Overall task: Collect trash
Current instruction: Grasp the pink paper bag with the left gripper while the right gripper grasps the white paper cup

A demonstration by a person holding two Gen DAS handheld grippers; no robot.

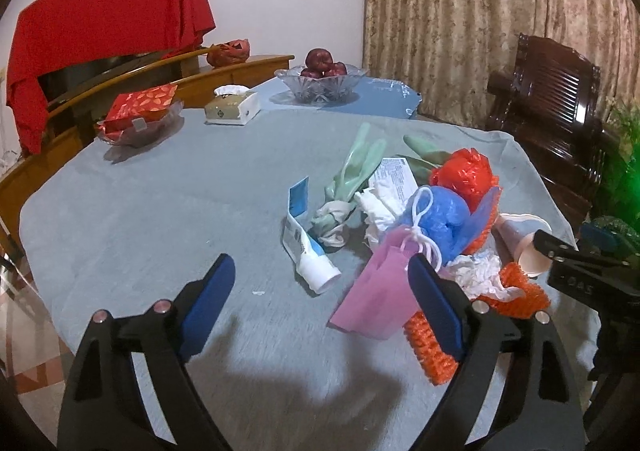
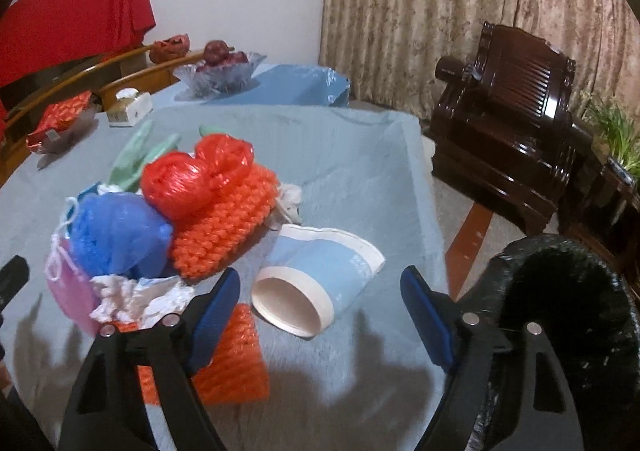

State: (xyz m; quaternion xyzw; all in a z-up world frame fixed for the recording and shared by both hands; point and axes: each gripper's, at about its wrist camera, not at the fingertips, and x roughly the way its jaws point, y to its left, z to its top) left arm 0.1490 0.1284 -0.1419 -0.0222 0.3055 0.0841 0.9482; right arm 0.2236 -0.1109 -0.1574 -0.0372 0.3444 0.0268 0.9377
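Trash pile [image 1: 420,219], far side hidden; bin [image 2: 568,315] cut off.

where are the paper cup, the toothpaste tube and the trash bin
paper cup [image 2: 316,275], right wrist view, on its blue side wall
toothpaste tube [image 1: 306,247], left wrist view, on the tube body
trash bin [image 2: 560,251], right wrist view, on its black rim
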